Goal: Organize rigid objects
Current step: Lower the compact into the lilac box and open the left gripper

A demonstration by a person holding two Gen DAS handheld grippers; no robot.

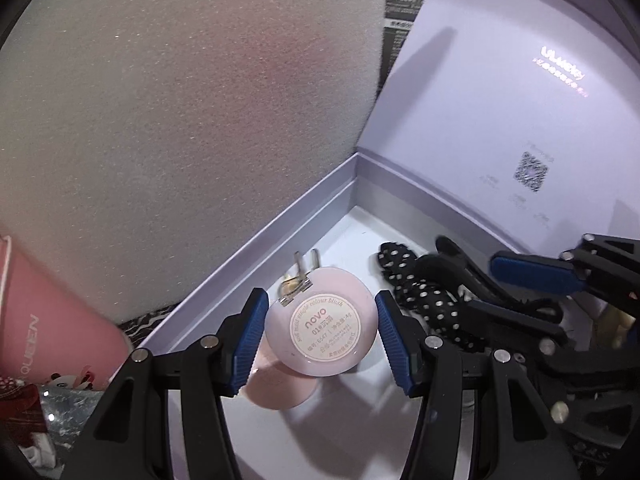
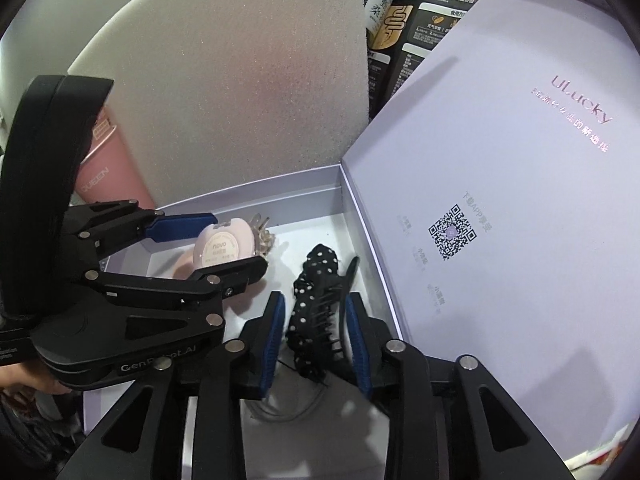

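A round pink blush compact (image 1: pixel 322 322) with a "novo" label stands tilted between the fingers of my left gripper (image 1: pixel 320 340), inside an open lavender box (image 1: pixel 256 248); the pads touch or nearly touch its sides. It also shows in the right wrist view (image 2: pixel 224 246). My right gripper (image 2: pixel 314 332) is shut on a black polka-dot hair claw clip (image 2: pixel 316 292), held low over the box floor. The clip also shows in the left wrist view (image 1: pixel 424 300). A pale hair clip (image 1: pixel 298 280) lies behind the compact.
The box lid (image 2: pixel 520 200) stands open to the right, with a QR code. A grey foam sheet (image 1: pixel 180 120) leans behind the box. A pink "QUEEN" container (image 1: pixel 44 320) stands left. Dark printed packages (image 2: pixel 400 20) stand at the back.
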